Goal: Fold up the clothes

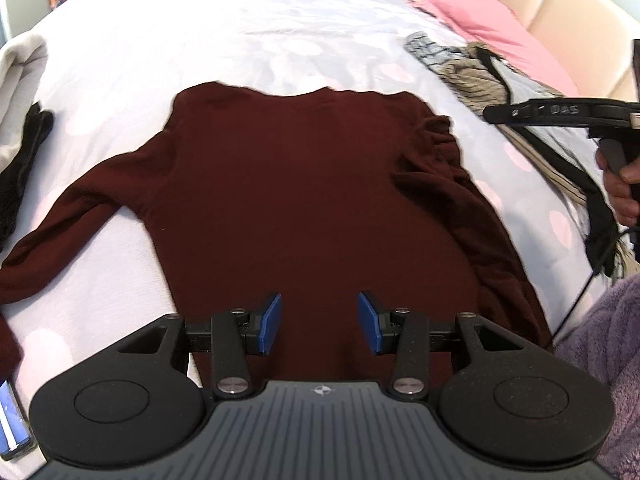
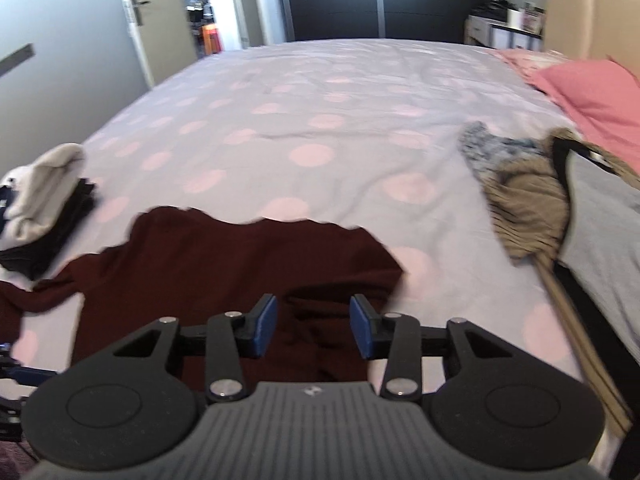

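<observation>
**Maroon top spread on the dotted bed, both grippers empty above it**

A bedroom, with a wide bed [image 2: 320,120] under a pale cover printed with pink dots, and an open door and dark wardrobe beyond. The left gripper [image 1: 319,322] hangs over the near end of a maroon long-sleeved top [image 1: 288,184], its blue pads apart with nothing between them. The top lies flat on the bed, one sleeve stretched out to the left, the other bunched along its right side. The right gripper [image 2: 313,326] is over the right part of the same top, where the cloth is creased, its pads likewise apart and gripping nothing. In the left wrist view it shows at the right edge, with the hand [image 1: 622,188] on its handle. To the left lies a stack of folded clothes [image 2: 44,208], white over black. To the right sits a heap of unfolded garments [image 2: 528,200], well apart from the top, with a pink pillow [image 2: 592,92] behind it.
</observation>
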Demonstrator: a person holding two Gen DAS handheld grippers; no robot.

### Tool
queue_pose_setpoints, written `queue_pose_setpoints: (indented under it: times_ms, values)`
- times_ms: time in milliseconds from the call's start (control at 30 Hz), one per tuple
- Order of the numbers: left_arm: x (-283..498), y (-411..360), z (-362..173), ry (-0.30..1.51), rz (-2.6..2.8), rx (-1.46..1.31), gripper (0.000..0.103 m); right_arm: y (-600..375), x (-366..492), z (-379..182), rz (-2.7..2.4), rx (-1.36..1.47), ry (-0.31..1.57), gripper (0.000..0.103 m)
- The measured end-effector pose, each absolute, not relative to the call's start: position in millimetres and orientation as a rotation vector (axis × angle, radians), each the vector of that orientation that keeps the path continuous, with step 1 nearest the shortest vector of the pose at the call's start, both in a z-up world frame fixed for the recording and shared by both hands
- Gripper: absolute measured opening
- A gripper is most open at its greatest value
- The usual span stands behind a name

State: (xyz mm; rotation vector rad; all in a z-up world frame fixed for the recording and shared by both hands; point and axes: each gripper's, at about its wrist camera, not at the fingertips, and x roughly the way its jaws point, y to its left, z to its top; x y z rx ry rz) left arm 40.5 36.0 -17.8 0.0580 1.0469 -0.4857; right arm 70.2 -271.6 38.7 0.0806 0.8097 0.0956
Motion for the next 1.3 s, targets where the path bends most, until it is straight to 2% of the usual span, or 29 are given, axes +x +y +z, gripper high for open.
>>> queue_pose_setpoints:
  times_ms: [333,400,567,633,700,767,833,1167,1233,1300]
  values:
    - [-5,-26,-14,1.001,-0.742,0.056,0.04,-310,10,14,0.036,0.058,0.947,0.038]
    - [-14,-42,-16,1.002,-0.787,0.039,0.043,-316,-8,12,0.009,0.058,0.955,0.038]
    - [-24,-80,-35,1.038,-0.826,0.023,0.044,-332,-49,2,-0.034,0.165,0.975,0.04]
    - [-21,-90,-47,1.066,-0.808,0.013,0.035,-331,-60,-3,-0.025,0.197,0.985,0.04]
    - [-16,-93,-57,1.087,-0.8,-0.002,0.011,-327,-68,-6,-0.014,0.204,0.991,0.04]
    - [-13,-87,-61,1.112,-0.773,-0.019,0.004,-323,-72,-7,0.003,0.193,0.99,0.04]
    - [-13,-76,-61,1.121,-0.734,-0.033,0.0,-319,-73,-8,0.021,0.175,0.992,0.04]
    - [-9,-26,-64,1.121,-0.541,-0.067,0.001,-287,-73,-25,0.221,0.135,1.033,0.038]
    - [-12,-20,-60,1.104,-0.517,-0.071,0.005,-279,-72,-28,0.266,0.124,1.04,0.039]
    - [-14,-14,-56,1.089,-0.497,-0.077,0.015,-272,-71,-32,0.306,0.123,1.056,0.039]
